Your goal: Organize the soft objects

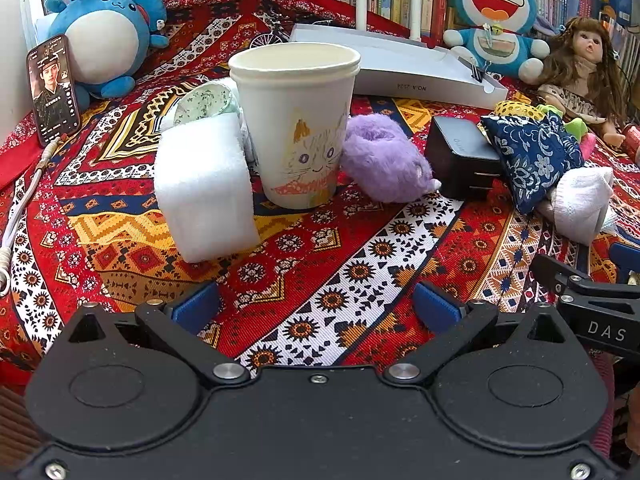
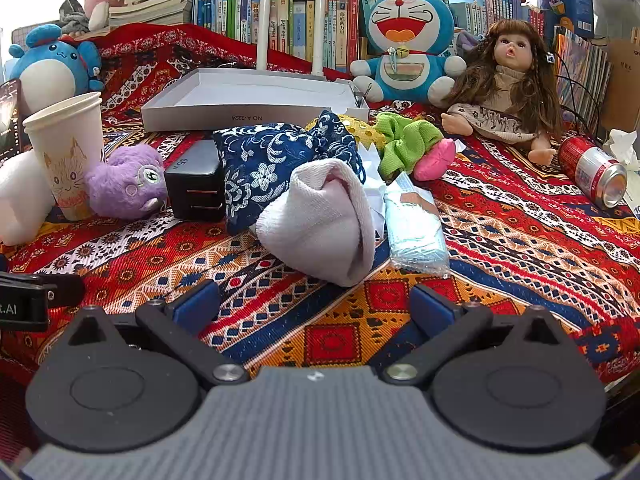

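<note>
My left gripper (image 1: 316, 306) is open and empty above the patterned cloth, short of a white foam block (image 1: 206, 188), a paper cup (image 1: 298, 120) with a cat drawing and a purple plush (image 1: 380, 164). My right gripper (image 2: 314, 306) is open too, just in front of a rolled white sock (image 2: 320, 220). Behind the sock lie a blue floral pouch (image 2: 264, 164), a green scrunchie (image 2: 404, 142), a pink soft piece (image 2: 434, 160) and a wrapped pack of face masks (image 2: 416, 232). An open white box (image 2: 248, 98) stands further back.
A black charger (image 2: 196, 190) sits between the plush and the pouch. A doll (image 2: 504, 92), a Doraemon plush (image 2: 408, 44), a blue round plush (image 1: 104, 36), a phone (image 1: 52, 88), a red can (image 2: 592, 170) and bookshelves line the back and sides.
</note>
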Action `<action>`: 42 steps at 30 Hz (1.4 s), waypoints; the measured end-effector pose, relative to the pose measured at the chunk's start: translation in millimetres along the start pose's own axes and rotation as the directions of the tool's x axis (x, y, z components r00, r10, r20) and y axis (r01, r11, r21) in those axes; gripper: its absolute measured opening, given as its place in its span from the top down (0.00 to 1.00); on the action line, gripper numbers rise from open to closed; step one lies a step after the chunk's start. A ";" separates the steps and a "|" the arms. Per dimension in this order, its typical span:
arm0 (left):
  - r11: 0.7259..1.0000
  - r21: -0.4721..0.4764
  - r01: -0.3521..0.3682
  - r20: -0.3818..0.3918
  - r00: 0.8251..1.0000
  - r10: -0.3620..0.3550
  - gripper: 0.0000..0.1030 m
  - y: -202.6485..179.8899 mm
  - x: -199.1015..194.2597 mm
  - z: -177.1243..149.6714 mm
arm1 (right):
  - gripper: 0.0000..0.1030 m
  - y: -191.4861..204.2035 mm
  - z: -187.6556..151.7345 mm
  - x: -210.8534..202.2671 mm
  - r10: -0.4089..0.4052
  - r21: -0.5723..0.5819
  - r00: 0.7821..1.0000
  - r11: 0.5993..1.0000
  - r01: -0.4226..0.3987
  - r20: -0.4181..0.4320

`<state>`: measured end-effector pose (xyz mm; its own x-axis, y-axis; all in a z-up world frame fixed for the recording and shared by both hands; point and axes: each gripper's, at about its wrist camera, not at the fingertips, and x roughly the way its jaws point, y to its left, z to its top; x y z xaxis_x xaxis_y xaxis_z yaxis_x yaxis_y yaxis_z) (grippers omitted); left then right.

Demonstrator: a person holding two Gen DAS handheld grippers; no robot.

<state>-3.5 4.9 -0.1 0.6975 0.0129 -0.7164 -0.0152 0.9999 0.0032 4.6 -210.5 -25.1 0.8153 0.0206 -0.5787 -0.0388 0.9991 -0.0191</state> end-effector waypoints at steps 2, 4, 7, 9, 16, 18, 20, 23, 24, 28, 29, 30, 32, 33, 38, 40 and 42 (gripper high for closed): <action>1.000 0.000 -0.001 0.000 1.000 0.001 0.00 1.9 -0.2 -1.6 | 0.00 0.0 0.0 0.0 0.000 0.000 1.000 1.000 0.000 0.000; 1.000 0.000 0.000 0.000 1.000 0.000 0.00 3.3 -0.4 -2.4 | 0.00 0.0 -0.1 0.0 0.000 0.000 1.000 1.000 0.000 0.000; 1.000 0.001 -0.001 0.000 1.000 0.001 0.00 2.0 -0.2 -1.8 | 0.00 -0.2 -0.3 0.0 0.000 0.000 1.000 1.000 0.000 0.003; 1.000 -0.001 -0.002 -0.001 1.000 0.002 0.00 1.7 -0.2 -1.5 | 0.00 -0.1 -0.4 0.2 0.000 0.000 1.000 1.000 0.000 0.002; 1.000 -0.002 -0.007 -0.005 1.000 0.007 0.00 0.5 2.7 0.1 | 0.00 0.1 -0.6 -0.5 0.000 -0.001 1.000 1.000 0.000 0.001; 1.000 -0.002 -0.007 -0.004 1.000 0.007 0.00 0.3 2.6 0.1 | 0.00 0.0 -0.5 -0.4 0.000 0.000 1.000 1.000 0.000 0.002; 1.000 -0.002 -0.007 -0.002 1.000 0.007 0.00 -0.5 2.6 0.4 | 0.00 0.1 -0.3 -0.3 -0.001 0.000 1.000 1.000 0.001 0.002; 1.000 -0.002 -0.008 -0.002 1.000 0.008 0.00 -1.4 2.4 0.6 | 0.00 0.1 -0.3 -0.4 -0.001 -0.001 1.000 1.000 0.001 0.001; 1.000 -0.002 -0.008 -0.001 1.000 0.008 0.00 -1.5 2.4 0.6 | 0.00 0.2 -0.4 -0.4 -0.001 0.000 1.000 1.000 0.001 0.001; 1.000 -0.001 -0.008 -0.001 1.000 0.008 0.00 -1.2 2.3 0.7 | 0.00 0.3 -0.7 -0.5 -0.001 0.000 1.000 1.000 0.001 0.002; 1.000 -0.001 -0.007 -0.001 1.000 0.007 0.00 -1.5 2.2 1.0 | 0.00 0.1 -0.4 -0.4 -0.001 0.000 1.000 1.000 0.001 0.001; 1.000 0.000 -0.007 0.001 1.000 0.007 0.00 -2.2 1.8 1.5 | 0.00 0.1 -0.5 -0.4 -0.001 0.000 1.000 1.000 0.001 0.002; 1.000 0.000 -0.007 0.004 1.000 0.007 0.00 -2.8 1.4 1.7 | 0.00 0.0 -0.4 -0.3 -0.001 -0.001 1.000 1.000 0.001 0.001; 1.000 0.000 -0.007 0.005 1.000 0.007 0.00 -3.0 1.4 1.9 | 0.00 0.1 -0.5 -0.4 -0.001 -0.001 1.000 1.000 0.001 0.001; 1.000 -0.001 -0.007 0.006 1.000 0.007 0.00 -3.4 1.5 1.8 | 0.00 -0.2 -0.8 -0.6 -0.001 0.000 1.000 1.000 0.001 0.002; 1.000 -0.001 -0.006 0.006 1.000 0.006 0.00 -3.2 1.5 1.7 | 0.00 -0.2 -1.5 -1.0 0.000 0.000 1.000 1.000 0.000 0.003; 1.000 -0.001 -0.006 0.006 1.000 0.006 0.00 -3.1 1.5 1.5 | 0.00 0.2 -0.6 -0.1 -0.001 0.000 1.000 1.000 0.001 0.004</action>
<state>-1.3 1.9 -0.1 0.7019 0.0194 -0.7120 -0.0204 0.9998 0.0071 4.2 -210.3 -25.5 0.8174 0.0202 -0.5757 -0.0386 0.9991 -0.0198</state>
